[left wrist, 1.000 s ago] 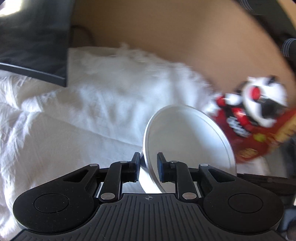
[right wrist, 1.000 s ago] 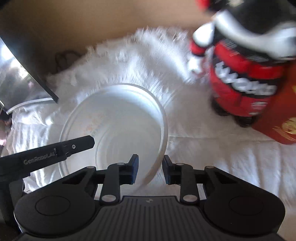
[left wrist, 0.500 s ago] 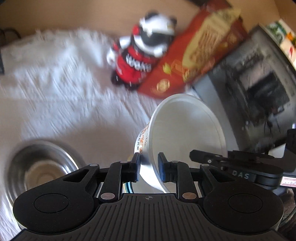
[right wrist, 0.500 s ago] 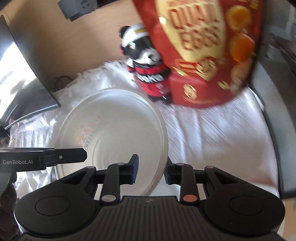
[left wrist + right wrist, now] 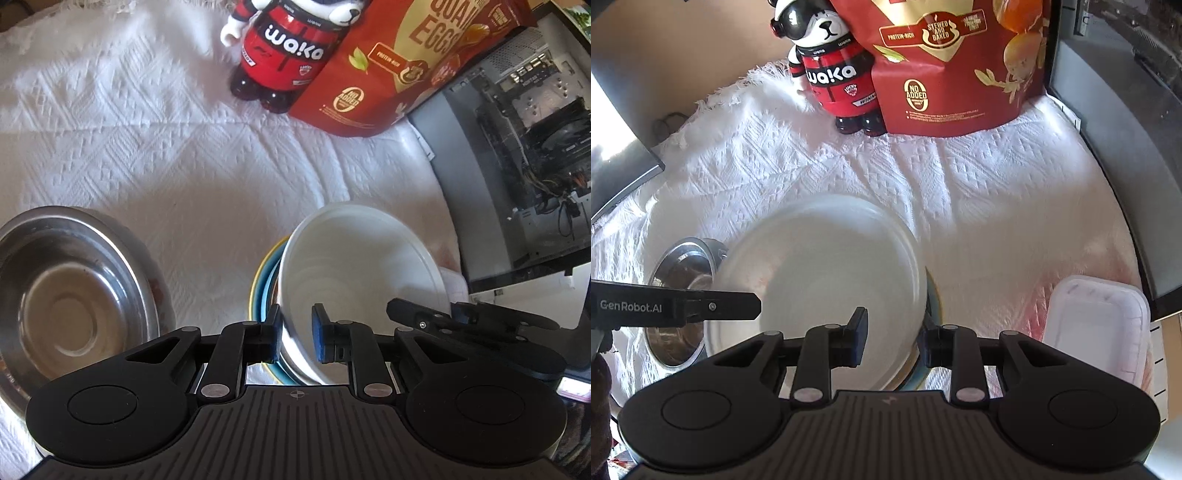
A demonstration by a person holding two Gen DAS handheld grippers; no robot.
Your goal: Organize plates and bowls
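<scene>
Above the blue-and-yellow bowl (image 5: 263, 291), both grippers pinch the white bowl's (image 5: 362, 266) rim: left gripper (image 5: 295, 334) closing on its near wall, right gripper (image 5: 892, 341) clamped opposite. Steel bowl (image 5: 70, 291) sits just left; bare white cloth (image 5: 155, 158) lies beyond.

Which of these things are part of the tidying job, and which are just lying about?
Job: white bowl, blue and yellow dish under it, steel bowl, white plastic tray.
Lying about: bear figure, red snack bag, computer case, white cloth.

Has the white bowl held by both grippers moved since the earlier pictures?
Yes. The white bowl has travelled across the cloth towards the computer case, and now sits over the blue and yellow dish.
</scene>
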